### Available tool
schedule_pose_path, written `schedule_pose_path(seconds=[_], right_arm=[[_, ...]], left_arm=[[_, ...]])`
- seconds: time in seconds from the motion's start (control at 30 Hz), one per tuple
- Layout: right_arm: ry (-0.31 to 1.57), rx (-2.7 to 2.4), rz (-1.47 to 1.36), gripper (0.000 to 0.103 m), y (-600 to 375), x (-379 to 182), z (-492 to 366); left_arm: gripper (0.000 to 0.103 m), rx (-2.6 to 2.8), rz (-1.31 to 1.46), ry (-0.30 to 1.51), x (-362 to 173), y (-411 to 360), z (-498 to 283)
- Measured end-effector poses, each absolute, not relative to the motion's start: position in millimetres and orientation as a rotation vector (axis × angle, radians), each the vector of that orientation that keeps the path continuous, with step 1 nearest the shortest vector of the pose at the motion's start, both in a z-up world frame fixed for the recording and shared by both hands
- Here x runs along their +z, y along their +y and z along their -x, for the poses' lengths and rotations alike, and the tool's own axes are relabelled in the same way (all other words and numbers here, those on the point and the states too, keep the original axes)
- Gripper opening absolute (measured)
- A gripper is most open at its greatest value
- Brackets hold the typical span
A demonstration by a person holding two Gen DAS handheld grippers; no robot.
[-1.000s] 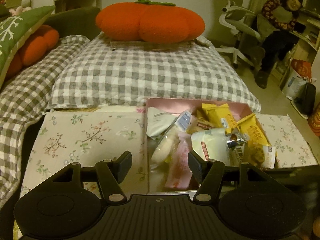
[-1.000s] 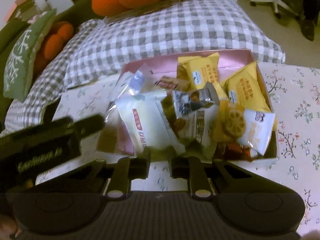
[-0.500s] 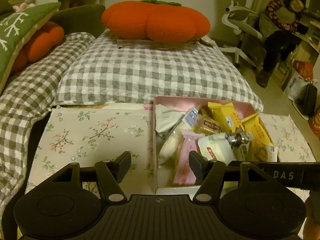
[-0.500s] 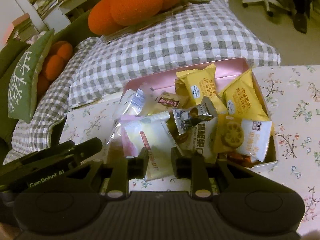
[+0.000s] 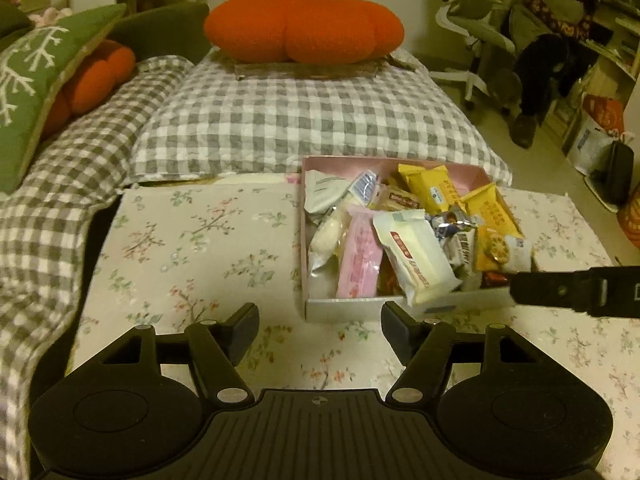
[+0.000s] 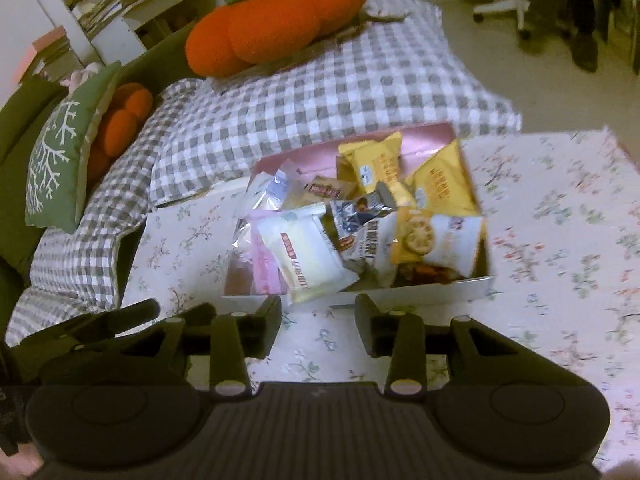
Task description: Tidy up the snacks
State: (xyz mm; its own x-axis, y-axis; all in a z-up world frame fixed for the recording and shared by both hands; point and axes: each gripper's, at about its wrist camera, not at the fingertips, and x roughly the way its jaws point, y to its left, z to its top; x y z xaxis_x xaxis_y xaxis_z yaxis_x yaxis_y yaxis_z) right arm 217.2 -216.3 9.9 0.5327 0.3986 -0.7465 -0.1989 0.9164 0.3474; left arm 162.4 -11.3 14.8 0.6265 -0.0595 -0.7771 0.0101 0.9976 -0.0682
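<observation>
Snacks (image 5: 416, 236): all piled in the pink box (image 5: 476, 172) on the floral cloth (image 5: 192, 248), box sits toward the far edge against the checked cushion (image 5: 304, 120). No packet visible loose on the cloth in either view, so sorting looks basically done; what's left, if anything, is tidying. The white packet with a red label (image 6: 304, 256) overhangs the near wall of the box, and the pile is heaped, not lined up.

Left gripper (image 5: 318, 324): jaws opening, nothing between them, hovering over bare cloth short of the box. Right gripper (image 6: 318, 326): jaws opening too, empty, just in front of the box's near wall; the white packet lies just beyond its tips, not pinched.

Writing: packets carry printed text (yellow pouches (image 6: 384, 168), a pouch with a lotus-root slice picture (image 6: 424, 240)), too small and blurred to read.

Orange pumpkin cushion (image 5: 304, 28) on top of the checked one.
</observation>
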Motion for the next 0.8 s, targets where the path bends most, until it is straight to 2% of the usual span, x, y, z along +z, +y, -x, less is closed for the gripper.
schedule_pose_path(seconds=[0.07, 0.2, 0.4, 0.7, 0.8], right_arm=[[0.922, 0.35, -0.204, 0.051, -219, 15, -207], [0.936, 0.343, -0.188, 0.054, -223, 15, -183], [0.895, 0.322, -0.123, 0.071, -228, 19, -141], [0.886, 0.308, -0.085, 0.083, -234, 10, -115], [0.888, 0.296, -0.092, 0.089, -238, 8, -119]], left_arm=[[0.076, -0.03, 0.076, 0.89, 22, -13, -147], [0.085, -0.032, 0.075, 0.871, 31, -21, -114], [0.089, -0.034, 0.072, 0.877, 29, -28, -77], [0.1, -0.045, -0.026, 0.822, 32, -46, -42], [0.1, -0.009, -0.066, 0.812, 29, -49, -45]])
